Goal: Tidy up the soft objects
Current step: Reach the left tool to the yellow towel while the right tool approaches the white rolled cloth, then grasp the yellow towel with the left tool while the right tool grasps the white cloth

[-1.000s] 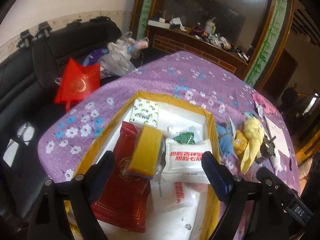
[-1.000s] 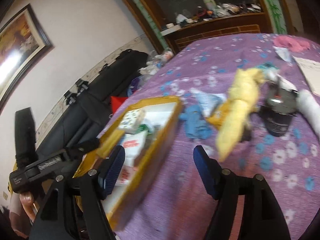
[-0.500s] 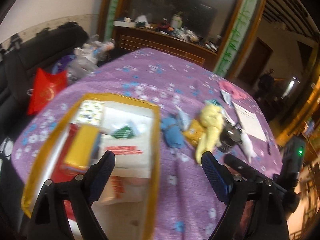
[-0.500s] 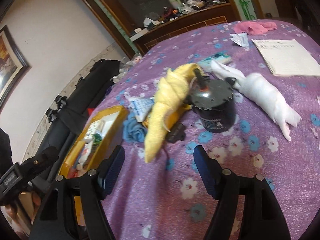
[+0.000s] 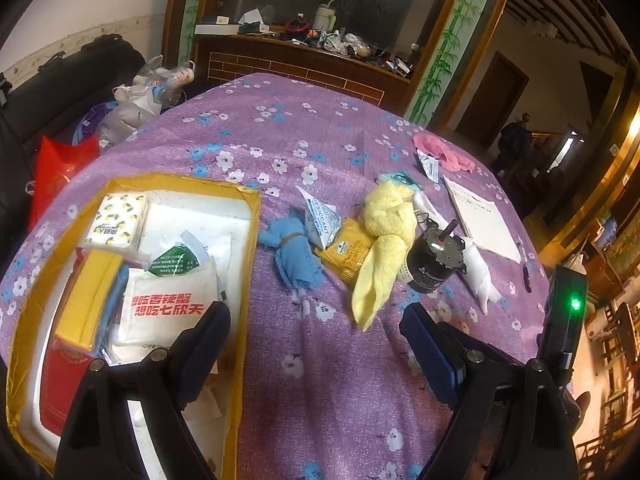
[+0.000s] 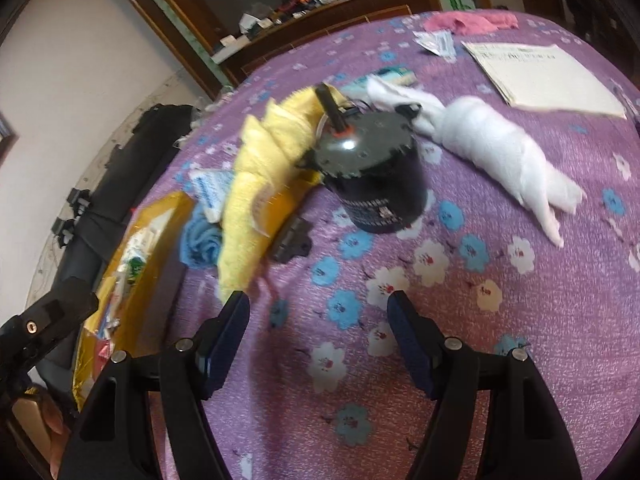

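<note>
A rolled yellow towel (image 5: pixel 382 244) (image 6: pixel 264 176) lies on the purple flowered cloth beside a knotted blue rag (image 5: pixel 294 254) (image 6: pixel 200 240), a white rolled cloth (image 5: pixel 478 272) (image 6: pixel 504 152) and a pink cloth (image 5: pixel 442 152) (image 6: pixel 472 22). The yellow-rimmed box (image 5: pixel 250 248) (image 6: pixel 168 208) at left holds tissue packs, a yellow sponge and a red packet. My left gripper (image 5: pixel 316 338) hovers open over the cloth by the box's right wall. My right gripper (image 6: pixel 318 338) is open and empty, short of the black motor (image 6: pixel 372 176).
A black motor (image 5: pixel 434 260) stands between the yellow towel and the white cloth. A yellow sachet (image 5: pixel 348 252), a desiccant packet (image 5: pixel 320 220), a paper pad (image 5: pixel 482 220) and a pen (image 5: pixel 526 268) lie nearby. A black sofa (image 5: pixel 48 80) with bags flanks the table's left.
Both grippers swung right, away from the box and toward the loose cloths. The motor and white cloth now sit closer in the right wrist view. Jaws stayed open.
</note>
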`<state>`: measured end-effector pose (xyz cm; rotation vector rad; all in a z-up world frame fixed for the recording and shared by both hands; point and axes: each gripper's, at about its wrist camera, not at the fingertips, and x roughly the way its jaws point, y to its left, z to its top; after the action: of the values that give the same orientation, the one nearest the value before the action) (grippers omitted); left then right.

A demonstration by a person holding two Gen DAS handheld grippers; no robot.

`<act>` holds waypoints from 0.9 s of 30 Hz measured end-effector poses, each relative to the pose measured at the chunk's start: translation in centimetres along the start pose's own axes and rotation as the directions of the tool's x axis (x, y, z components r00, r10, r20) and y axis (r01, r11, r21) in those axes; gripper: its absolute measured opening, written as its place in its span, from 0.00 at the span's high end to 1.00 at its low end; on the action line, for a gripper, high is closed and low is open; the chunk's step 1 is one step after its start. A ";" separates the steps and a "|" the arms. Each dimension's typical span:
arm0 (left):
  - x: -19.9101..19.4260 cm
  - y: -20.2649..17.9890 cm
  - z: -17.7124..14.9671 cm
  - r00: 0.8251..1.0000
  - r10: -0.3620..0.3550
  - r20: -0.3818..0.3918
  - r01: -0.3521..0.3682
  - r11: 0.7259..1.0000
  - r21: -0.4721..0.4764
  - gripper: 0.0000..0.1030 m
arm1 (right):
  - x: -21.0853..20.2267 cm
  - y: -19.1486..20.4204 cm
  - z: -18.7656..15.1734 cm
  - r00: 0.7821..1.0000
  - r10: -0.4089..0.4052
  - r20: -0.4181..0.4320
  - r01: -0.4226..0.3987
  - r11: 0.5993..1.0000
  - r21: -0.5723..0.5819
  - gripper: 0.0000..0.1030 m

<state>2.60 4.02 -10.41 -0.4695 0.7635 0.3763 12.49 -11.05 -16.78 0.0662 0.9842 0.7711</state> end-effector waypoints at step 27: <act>11.4 -7.4 6.3 0.989 -0.013 -0.149 0.022 0.998 0.054 0.42 | -3.0 -4.6 0.4 0.992 0.090 0.087 -0.107 0.970 0.218 0.42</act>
<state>17.34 2.92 -12.77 -0.4551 0.9115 0.3051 14.44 -16.20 -16.16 0.3392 0.9970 0.7408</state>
